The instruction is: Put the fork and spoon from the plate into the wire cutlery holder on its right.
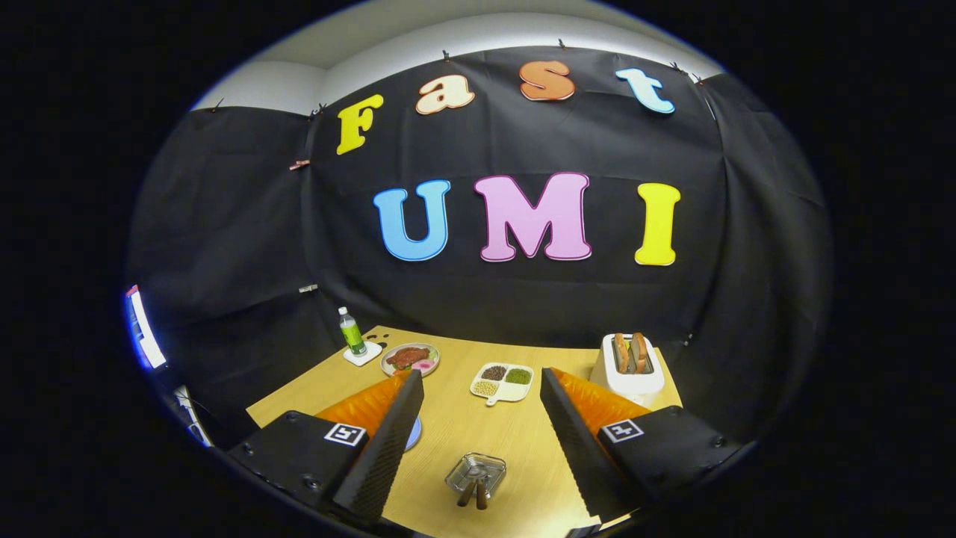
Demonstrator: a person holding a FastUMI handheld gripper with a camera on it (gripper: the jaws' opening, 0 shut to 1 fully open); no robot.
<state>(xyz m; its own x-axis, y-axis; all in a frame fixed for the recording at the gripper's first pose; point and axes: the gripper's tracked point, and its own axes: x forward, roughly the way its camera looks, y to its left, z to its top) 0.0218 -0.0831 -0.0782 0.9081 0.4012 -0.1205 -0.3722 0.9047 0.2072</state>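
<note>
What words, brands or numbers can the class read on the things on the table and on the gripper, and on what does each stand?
No text here can be read.
bottle: label too small and blurred to read.
toaster and wire cutlery holder: no text seen.
gripper, open, with the holder between its fingers: square markers, a coded pattern, not words.

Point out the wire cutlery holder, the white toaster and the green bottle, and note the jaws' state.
Clear wire cutlery holder (476, 474): gripper view, its basket, between the open jaws.
White toaster holding bread slices (629, 376): gripper view, front wall.
Green plastic bottle with white cap (352, 334): gripper view, its body.
</note>
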